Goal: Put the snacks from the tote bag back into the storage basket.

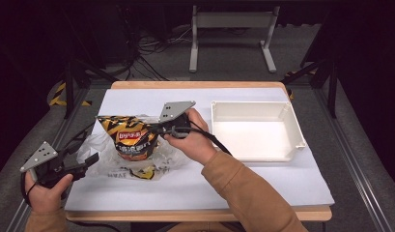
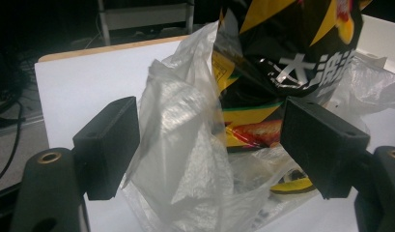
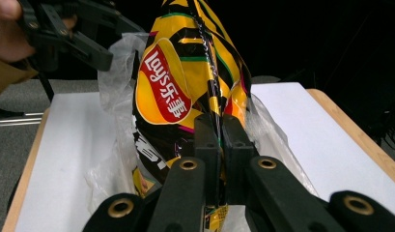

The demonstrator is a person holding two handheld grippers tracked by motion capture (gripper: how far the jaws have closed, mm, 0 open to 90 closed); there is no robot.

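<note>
The right gripper (image 1: 162,128) is clenched on the side seam of the chip bag (image 1: 130,137), holding it upright at about nine o'clock from the white bin (image 1: 296,129), likely to draw it out of the clear plastic bag (image 1: 96,145) slumped around its base. The left gripper (image 1: 84,164), at seven o'clock from the chips, is released, its jaws spread toward the loose plastic, probably to pin it.
</note>
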